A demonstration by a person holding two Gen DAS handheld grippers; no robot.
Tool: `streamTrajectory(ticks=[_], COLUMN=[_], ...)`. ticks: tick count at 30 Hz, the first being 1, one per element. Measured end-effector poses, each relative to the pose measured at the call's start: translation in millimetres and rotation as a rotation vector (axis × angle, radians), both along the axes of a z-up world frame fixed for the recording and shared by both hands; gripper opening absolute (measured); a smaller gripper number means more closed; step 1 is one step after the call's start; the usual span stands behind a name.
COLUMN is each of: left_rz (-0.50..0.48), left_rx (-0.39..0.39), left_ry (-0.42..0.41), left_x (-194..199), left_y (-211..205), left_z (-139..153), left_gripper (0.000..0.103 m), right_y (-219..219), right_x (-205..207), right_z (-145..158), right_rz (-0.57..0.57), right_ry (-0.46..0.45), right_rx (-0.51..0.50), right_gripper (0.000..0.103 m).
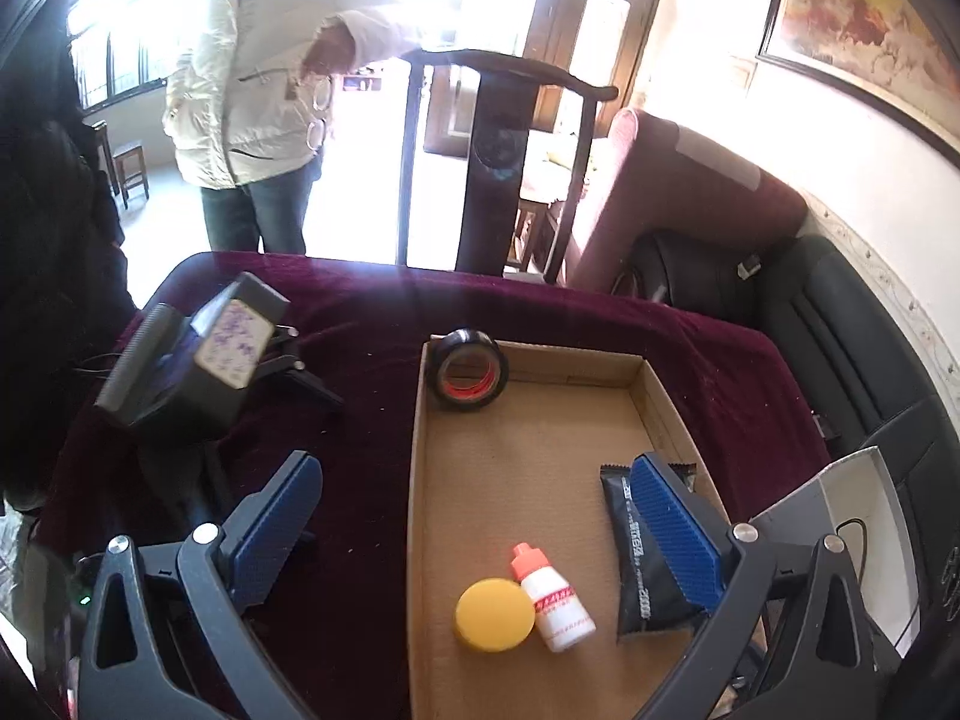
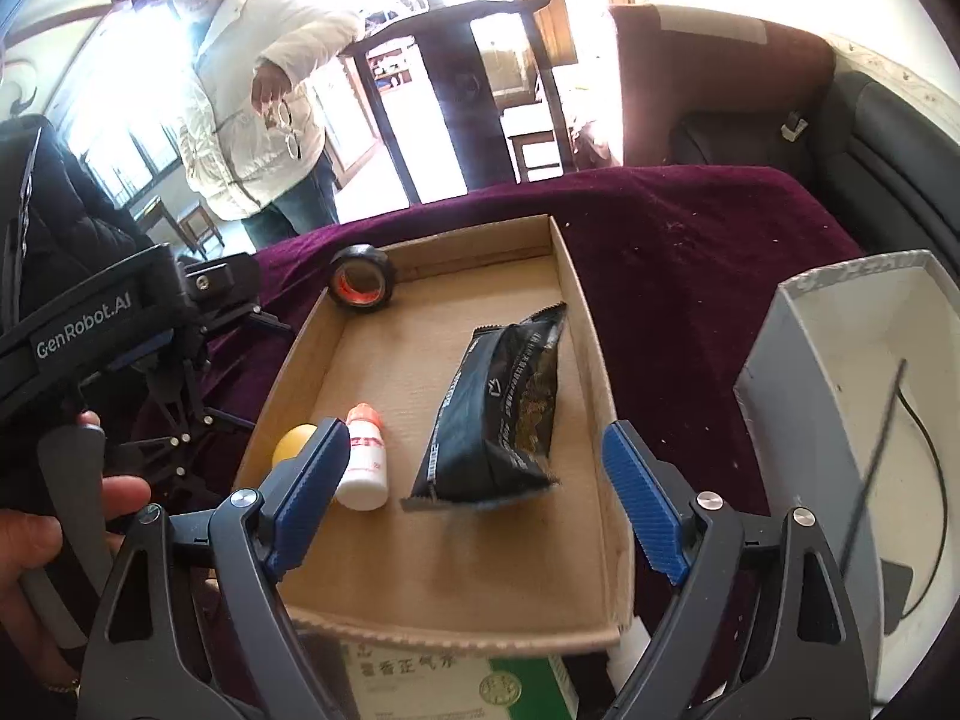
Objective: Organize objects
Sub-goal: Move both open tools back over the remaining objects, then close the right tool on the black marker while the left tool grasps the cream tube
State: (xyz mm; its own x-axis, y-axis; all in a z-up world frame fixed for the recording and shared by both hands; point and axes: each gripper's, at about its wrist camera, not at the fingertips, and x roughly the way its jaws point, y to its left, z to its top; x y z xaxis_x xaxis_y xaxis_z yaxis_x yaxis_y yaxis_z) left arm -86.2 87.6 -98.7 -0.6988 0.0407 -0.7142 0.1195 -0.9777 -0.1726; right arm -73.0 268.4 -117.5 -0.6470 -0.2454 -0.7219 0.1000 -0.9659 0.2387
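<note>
A shallow cardboard tray [image 1: 414, 480] [image 2: 591, 372] lies on a burgundy cloth. Inside it are a black tape roll [image 1: 470, 375] [image 2: 360, 282] in the far corner, a yellow round lid [image 1: 493, 612] [image 2: 294, 441], a small white bottle with an orange cap [image 1: 555, 606] [image 2: 363, 462] and a black snack packet [image 1: 645, 576] [image 2: 498, 414]. My left gripper [image 1: 474, 462] is wide open above the tray with nothing between its blue pads. My right gripper [image 2: 474, 432] is also open; the packet lies flat beyond its fingers, untouched.
A white open box [image 2: 840, 420] with a black cable stands right of the tray. A green-and-white carton [image 2: 456, 678] sits under the tray's near edge. A tripod-mounted device [image 1: 192, 360] is at the left. A person in a white jacket [image 1: 252, 60] stands behind the table.
</note>
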Motion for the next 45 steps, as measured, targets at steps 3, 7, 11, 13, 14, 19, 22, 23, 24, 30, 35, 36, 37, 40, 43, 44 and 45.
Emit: streamTrajectory(ticks=[3,7,11,13,14,19,22,23,24,30,35,36,37,40,43,44,45], left_rz=[-0.006,0.098,0.125,0.064,0.021,-0.109,-0.174,-0.212,-0.249,-0.502,-0.713,-0.745,-0.791,-0.889,-0.954,-0.971,-0.983], left_rx=[0.012,0.17,0.137,0.106,0.091,0.087,0.105,0.104,0.093,-0.057,-0.137,-0.161,-0.203,-0.309,-0.355,-0.365,-0.378], left_ry=[0.021,0.008,0.094,0.122,0.131,0.053,0.004,-0.005,-0.011,-0.038,-0.076,-0.081,-0.088,-0.109,-0.124,-0.133,-0.139], left_x=[15,22,44,62,74,132,160,171,181,209,209,209,208,207,202,200,198], left_y=[0,-35,-56,-50,-45,-24,-15,-12,-9,9,39,44,52,67,73,74,75], left_z=[6,18,52,59,58,11,-15,-23,-29,-57,-64,-66,-69,-79,-84,-86,-88], left_gripper=[0.103,0.103,0.103,0.103,0.103,0.103,0.103,0.103,0.103,0.103,0.102,0.102,0.101,0.095,0.094,0.093,0.093], right_y=[3,9,17,25,30,49,50,48,46,17,16,18,18,19,18,17,16], right_x=[15,24,46,65,75,118,137,147,152,178,180,178,177,172,165,163,162], right_z=[11,27,61,72,74,42,19,10,4,-37,-64,-68,-72,-80,-88,-90,-91], right_rz=[-0.015,-0.036,-0.029,-0.039,-0.052,-0.073,-0.062,-0.037,-0.009,0.213,0.238,0.241,0.248,0.25,0.256,0.26,0.262], right_ry=[0.045,0.041,0.108,0.137,0.139,0.009,-0.053,-0.076,-0.092,-0.168,-0.207,-0.213,-0.221,-0.234,-0.26,-0.268,-0.269], right_rx=[-0.006,-0.044,-0.09,-0.107,-0.107,-0.186,-0.197,-0.199,-0.196,0.024,0.115,0.127,0.137,0.168,0.18,0.182,0.186], right_gripper=[0.087,0.087,0.087,0.087,0.087,0.087,0.087,0.087,0.087,0.087,0.087,0.087,0.087,0.087,0.087,0.087,0.087])
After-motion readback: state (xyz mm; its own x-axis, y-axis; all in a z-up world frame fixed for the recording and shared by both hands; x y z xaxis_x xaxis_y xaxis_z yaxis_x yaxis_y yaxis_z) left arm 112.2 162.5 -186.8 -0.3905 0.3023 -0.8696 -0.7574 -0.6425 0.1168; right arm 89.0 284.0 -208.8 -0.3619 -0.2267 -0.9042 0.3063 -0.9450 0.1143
